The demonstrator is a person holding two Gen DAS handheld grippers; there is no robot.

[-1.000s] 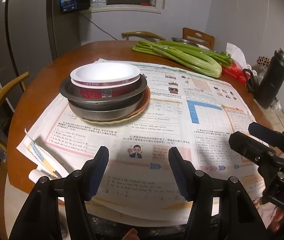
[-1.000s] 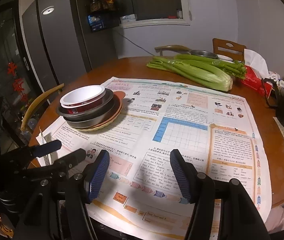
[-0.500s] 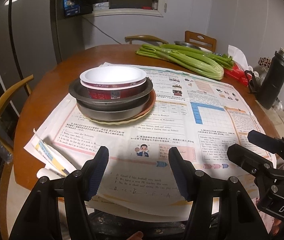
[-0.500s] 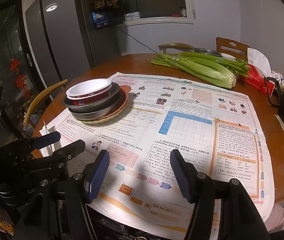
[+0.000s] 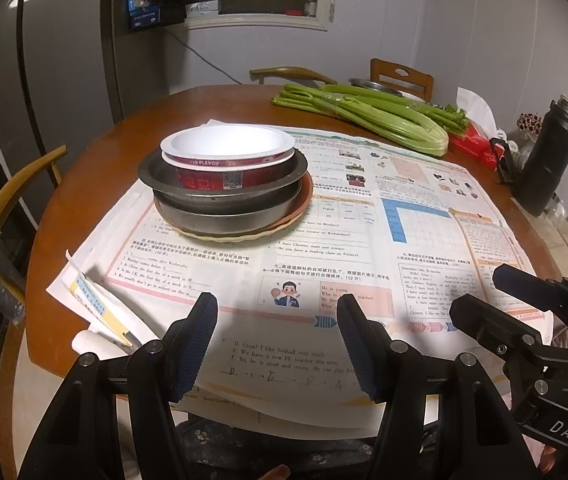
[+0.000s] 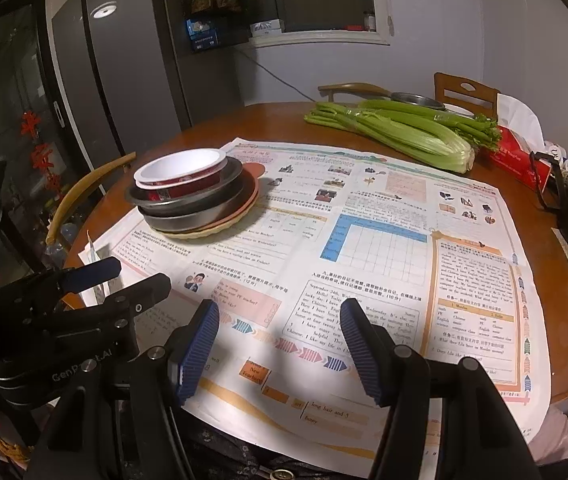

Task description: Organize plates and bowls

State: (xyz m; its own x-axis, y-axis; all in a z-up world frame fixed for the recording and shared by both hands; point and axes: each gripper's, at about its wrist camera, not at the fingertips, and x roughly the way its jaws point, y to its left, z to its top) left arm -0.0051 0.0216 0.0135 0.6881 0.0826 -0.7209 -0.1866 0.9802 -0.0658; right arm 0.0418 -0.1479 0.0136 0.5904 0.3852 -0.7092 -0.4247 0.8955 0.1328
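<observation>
Left wrist view: left gripper (image 5: 276, 312) and right gripper (image 6: 280, 320), both with jaws apart and empty, hang above the worksheet (image 5: 364, 240); stacked bowls and plates (image 5: 224, 184) sit well ahead, seemingly finished; remaining move, withdrawal

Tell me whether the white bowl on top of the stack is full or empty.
Empty. The white bowl sits upright on the metal pans, and its inside shows only bare white from both wrist views.

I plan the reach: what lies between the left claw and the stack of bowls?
Only flat printed paper lies between the open left claw and the stack of bowls; nothing stands there. The left wrist view shows it.
</observation>
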